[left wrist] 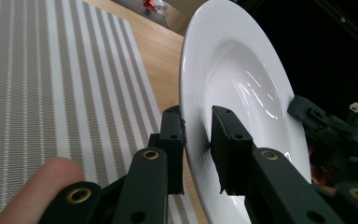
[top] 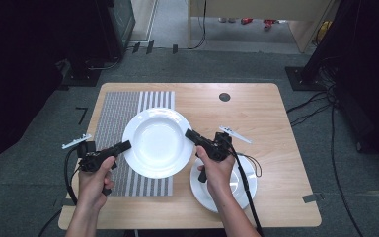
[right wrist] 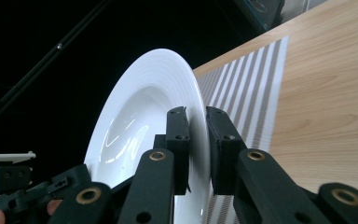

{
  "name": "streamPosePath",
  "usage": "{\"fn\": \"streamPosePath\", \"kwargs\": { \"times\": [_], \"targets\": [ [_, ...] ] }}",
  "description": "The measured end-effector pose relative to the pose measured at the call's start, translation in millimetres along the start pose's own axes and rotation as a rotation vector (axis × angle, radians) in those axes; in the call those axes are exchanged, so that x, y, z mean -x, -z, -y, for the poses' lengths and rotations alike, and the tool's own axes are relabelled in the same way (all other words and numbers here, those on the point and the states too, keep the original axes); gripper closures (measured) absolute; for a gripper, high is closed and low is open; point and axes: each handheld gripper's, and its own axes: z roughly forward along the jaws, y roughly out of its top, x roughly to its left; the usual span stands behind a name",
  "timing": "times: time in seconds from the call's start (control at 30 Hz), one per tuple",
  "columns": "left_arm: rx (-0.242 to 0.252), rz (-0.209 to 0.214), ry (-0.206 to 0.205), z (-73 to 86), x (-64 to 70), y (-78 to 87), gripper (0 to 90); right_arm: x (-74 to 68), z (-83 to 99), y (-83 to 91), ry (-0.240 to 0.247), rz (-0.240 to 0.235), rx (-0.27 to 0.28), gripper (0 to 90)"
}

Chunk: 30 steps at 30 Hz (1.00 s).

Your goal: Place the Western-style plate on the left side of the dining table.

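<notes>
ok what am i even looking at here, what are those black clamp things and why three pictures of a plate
The black clamps are hand-held grippers, each with two jaws. A person holds one in each hand; there is no robot arm.

The high view looks down from above the person. It shows a wooden table with a striped placemat on it. The left gripper and the right gripper pinch opposite sides of a large white plate's rim. A second white dish sits under the right hand.

The other two pictures come from cameras riding on the grippers, looking along the jaws. Each shows its own jaws closed on the plate rim, so the plate looks tilted, with the other gripper on the rim's far side.
</notes>
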Motion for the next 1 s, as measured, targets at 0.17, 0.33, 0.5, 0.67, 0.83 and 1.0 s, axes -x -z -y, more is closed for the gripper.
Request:
{"fn": "streamPosePath", "kwargs": {
  "times": [0.17,0.33,0.5,0.67,0.83,1.0],
  "targets": [
    [0.024,-0.026,0.028,-7.3,-16.1,8.5,76.1,-6.3,3.2,-18.4,0.003,-0.004,-0.021,81.9],
    [0.039,-0.029,0.054,-12.3,-28.0,10.7,76.8,-7.2,5.4,-34.7,-0.022,-0.006,-0.041,81.8],
    [0.039,-0.032,0.074,-16.3,-38.5,9.3,77.1,-4.4,4.6,-48.9,-0.042,-0.004,-0.057,81.9],
    [0.050,-0.046,0.091,-20.1,-49.5,8.3,77.3,-1.1,5.8,-62.9,-0.068,-0.008,-0.074,82.0],
    [0.055,-0.059,0.124,-23.4,-63.6,6.0,77.4,-1.3,7.6,-78.2,-0.070,0.001,-0.085,82.2],
    [0.056,-0.071,0.114,-28.5,-77.2,2.6,76.7,-0.3,6.0,-94.1,-0.081,0.009,-0.107,82.3]
  ]
}}
